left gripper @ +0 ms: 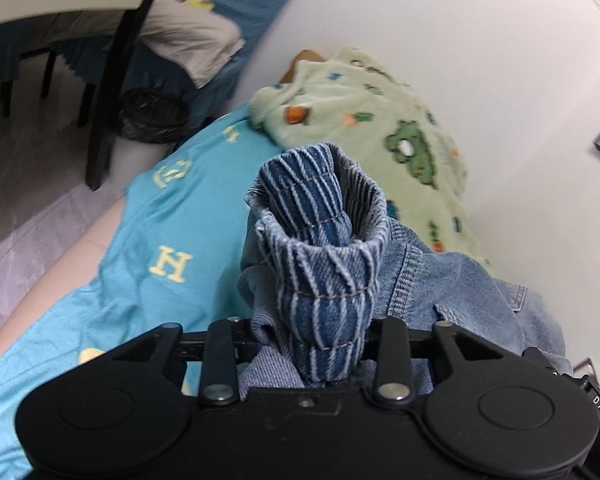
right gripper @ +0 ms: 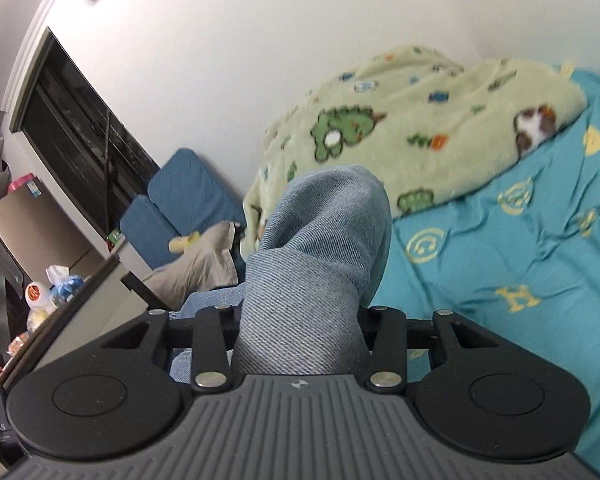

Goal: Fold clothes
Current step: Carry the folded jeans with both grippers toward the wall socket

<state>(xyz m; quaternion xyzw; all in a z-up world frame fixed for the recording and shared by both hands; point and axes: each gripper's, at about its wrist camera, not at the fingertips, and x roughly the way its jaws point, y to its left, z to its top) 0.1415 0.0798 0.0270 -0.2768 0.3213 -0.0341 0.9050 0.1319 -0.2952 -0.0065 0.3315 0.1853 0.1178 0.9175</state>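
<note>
While both grippers were raised above the bed, the left gripper had its jaws clamped on the striped cuff of a denim garment, and the right gripper pinched plain denim, probably to lift it clear for spreading. Beyond lay the turquoise sheet and a green fleece blanket against the wall.

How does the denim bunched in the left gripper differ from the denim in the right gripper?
The left gripper pinches a striped, rolled cuff with visible stitching; the right gripper pinches plain pale denim, a smooth rounded fold without stripes. Both stand up out of shut jaws over the turquoise sheet.
</note>
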